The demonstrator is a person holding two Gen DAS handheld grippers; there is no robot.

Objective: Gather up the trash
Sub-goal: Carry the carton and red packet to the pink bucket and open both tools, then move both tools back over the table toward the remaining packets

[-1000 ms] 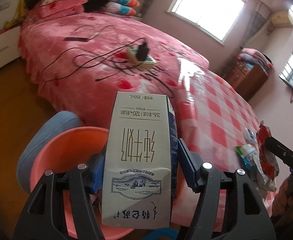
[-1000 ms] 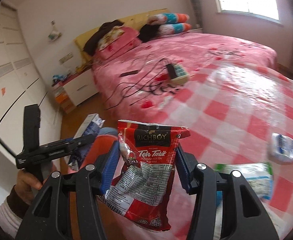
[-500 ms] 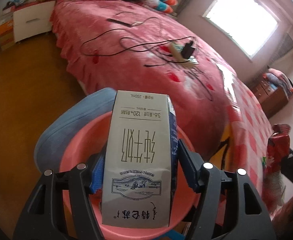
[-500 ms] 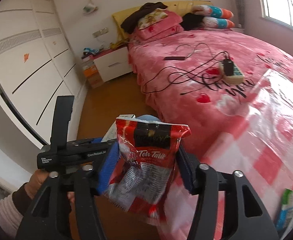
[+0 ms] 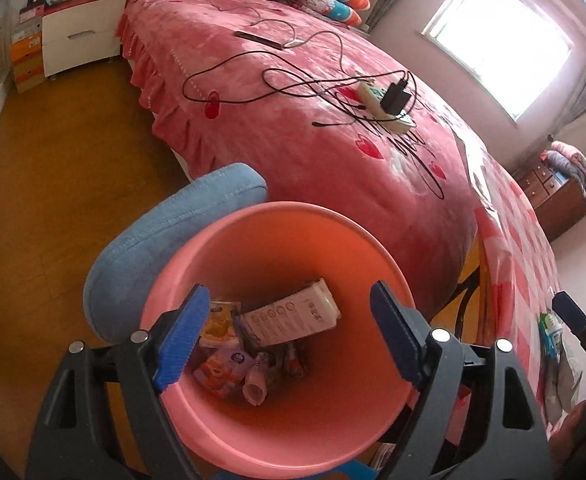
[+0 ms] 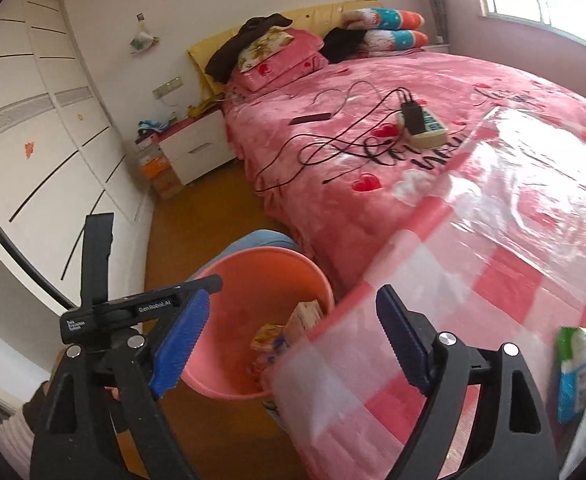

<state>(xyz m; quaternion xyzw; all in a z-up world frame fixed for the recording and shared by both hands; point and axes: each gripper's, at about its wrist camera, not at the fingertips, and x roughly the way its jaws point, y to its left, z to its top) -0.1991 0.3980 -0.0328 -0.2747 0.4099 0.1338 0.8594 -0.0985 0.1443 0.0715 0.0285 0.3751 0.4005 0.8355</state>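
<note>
A pink bin (image 5: 277, 210) stands on the floor between the bed and the table. My left gripper (image 5: 289, 286) hangs right over its mouth, jaws opening, with nothing between the blue pads. The white milk carton (image 5: 293, 316) lies inside the bin on several wrappers. My right gripper (image 6: 293, 292) hovers above the table's corner beside the bin (image 6: 261, 258), jaws opening and empty. The red snack packet is in neither gripper. The left gripper (image 6: 209, 282) shows side-on there, held by a hand. A green-white packet (image 6: 585, 364) lies on the table.
A blue cushion (image 5: 165, 240) leans behind the bin. The bed (image 5: 293, 152) carries black cables and a power strip (image 5: 385, 108). The table's red checked cloth (image 6: 493, 260) overhangs near the bin. A nightstand (image 6: 197, 148) and white wardrobe (image 6: 33, 120) line the far wall.
Both grippers opened. The milk carton left the left jaws and now lies in the bin. The red packet is gone from the right jaws. Both grippers swung toward the bin.
</note>
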